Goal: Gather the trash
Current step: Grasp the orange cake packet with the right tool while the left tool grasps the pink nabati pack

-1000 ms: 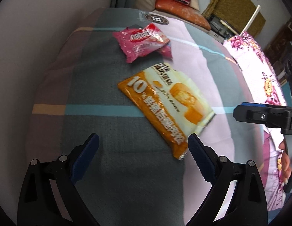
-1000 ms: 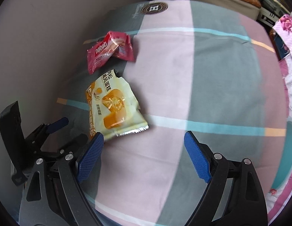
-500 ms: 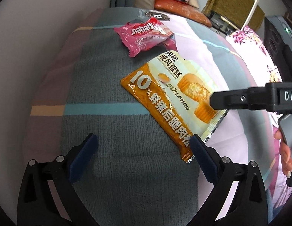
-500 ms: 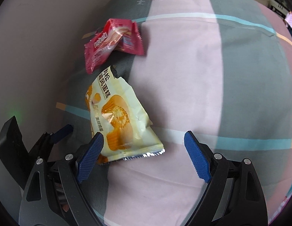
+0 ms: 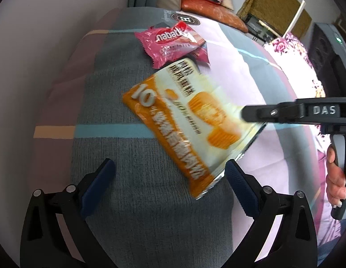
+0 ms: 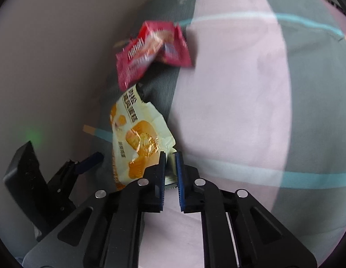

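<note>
Right gripper (image 6: 170, 174) of mine has just been closing and now pinches the crimped silver corner of the orange cake wrapper (image 6: 137, 143), which lies on the striped blanket (image 6: 239, 89) just below the pink wafer packet (image 6: 150, 51). Thin, crinkly film: light, limp, likely slippery, so that sealed seam is the firmest hold. Left gripper (image 5: 168, 185) hangs open beside it.

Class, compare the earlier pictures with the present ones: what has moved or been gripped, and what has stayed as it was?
The right gripper has come down and its jaws have just been closing; they are now shut on the silver end seam of the orange cake wrapper. The left gripper stays open, and the pink wafer wrapper lies untouched on the blanket.
</note>
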Demonstrator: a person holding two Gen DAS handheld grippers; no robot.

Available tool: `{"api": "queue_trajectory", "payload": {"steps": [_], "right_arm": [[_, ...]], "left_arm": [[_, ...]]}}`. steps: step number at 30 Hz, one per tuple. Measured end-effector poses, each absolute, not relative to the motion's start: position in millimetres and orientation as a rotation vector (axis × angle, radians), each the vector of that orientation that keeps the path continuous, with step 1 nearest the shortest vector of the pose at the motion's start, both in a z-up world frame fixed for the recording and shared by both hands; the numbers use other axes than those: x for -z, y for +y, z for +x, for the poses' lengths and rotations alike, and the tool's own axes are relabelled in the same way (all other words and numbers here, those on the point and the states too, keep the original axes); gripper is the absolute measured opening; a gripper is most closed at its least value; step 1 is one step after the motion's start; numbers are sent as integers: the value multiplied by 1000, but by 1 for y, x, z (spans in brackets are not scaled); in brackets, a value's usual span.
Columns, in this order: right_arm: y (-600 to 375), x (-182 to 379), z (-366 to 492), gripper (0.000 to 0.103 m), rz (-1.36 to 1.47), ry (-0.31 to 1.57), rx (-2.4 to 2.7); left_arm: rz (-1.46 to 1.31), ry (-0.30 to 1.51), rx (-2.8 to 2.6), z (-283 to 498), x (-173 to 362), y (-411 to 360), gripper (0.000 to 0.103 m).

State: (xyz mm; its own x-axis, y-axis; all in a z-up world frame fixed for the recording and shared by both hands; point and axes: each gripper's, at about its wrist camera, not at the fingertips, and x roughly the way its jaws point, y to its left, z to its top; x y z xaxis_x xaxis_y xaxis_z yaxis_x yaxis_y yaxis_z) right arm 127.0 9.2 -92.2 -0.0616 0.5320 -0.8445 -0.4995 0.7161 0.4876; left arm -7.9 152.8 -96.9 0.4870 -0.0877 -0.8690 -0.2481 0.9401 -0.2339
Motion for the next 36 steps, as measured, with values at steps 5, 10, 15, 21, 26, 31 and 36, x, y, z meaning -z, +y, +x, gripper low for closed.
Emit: {"api": "queue_trajectory", "payload": {"steps": [5,10,15,21,26,31,36], "right_arm": [[-13,69,137,6,12,1311,-795],[-43,59,151,6,21,1268,-714],[-80,54,173,6,66,1254,-621],[-103,52,197,6,104,1236,-579],[-105,57,208,6,122,1242,-569],[-111,58,212,6,140,1255,-578],[-112,57,211,6,149,1250,-591]], "left_arm": [[-330,1022,-116,1,80,167,99],[-220,953,-85,34,50,181,99],[-112,933,-17,80,42,184,99],[-34,970,72,125,50,185,99],[87,1047,109,145,71,170,99],[88,1091,113,151,89,167,99],[29,1109,105,149,96,163,68]]}}
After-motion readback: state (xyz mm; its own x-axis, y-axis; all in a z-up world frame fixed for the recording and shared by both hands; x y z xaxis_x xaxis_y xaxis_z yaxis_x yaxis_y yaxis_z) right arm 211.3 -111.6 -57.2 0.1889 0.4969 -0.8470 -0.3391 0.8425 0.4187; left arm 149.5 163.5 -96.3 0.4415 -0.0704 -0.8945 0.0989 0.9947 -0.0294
